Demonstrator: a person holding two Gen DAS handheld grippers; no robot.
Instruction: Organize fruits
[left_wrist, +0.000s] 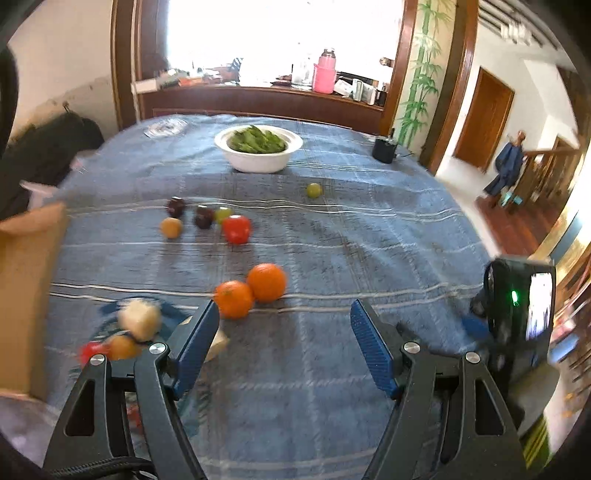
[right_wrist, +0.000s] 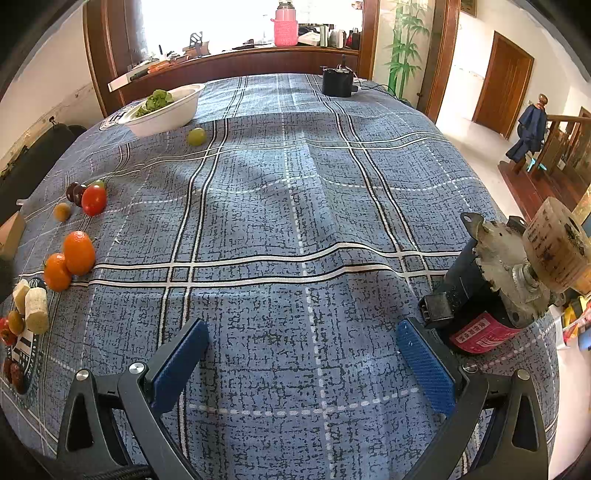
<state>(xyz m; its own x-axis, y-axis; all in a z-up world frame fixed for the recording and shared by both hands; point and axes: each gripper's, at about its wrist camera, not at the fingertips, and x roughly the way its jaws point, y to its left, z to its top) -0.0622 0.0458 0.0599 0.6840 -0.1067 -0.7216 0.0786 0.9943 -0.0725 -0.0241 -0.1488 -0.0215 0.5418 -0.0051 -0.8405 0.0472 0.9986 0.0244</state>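
Note:
Two oranges (left_wrist: 251, 291) (right_wrist: 70, 264) lie side by side on the blue checked cloth, just beyond my left gripper (left_wrist: 284, 317), which is open and holds nothing. Farther off sit a red tomato (left_wrist: 236, 229) (right_wrist: 94, 199), two dark plums (left_wrist: 203, 216), a small yellow fruit (left_wrist: 171, 227) and green grapes (left_wrist: 314, 190) (right_wrist: 196, 136). Pale corn pieces (left_wrist: 140, 319) (right_wrist: 36, 309) and small tomatoes lie blurred at the near left. My right gripper (right_wrist: 303, 336) hangs open over bare cloth, far right of the fruit.
A white bowl of greens (left_wrist: 258, 162) (right_wrist: 166, 114) stands at the back. A cardboard box (left_wrist: 26, 295) sits at the left edge. A motor with a red label (right_wrist: 491, 306) stands by the right gripper; a small black device (right_wrist: 337, 83) is at the far end.

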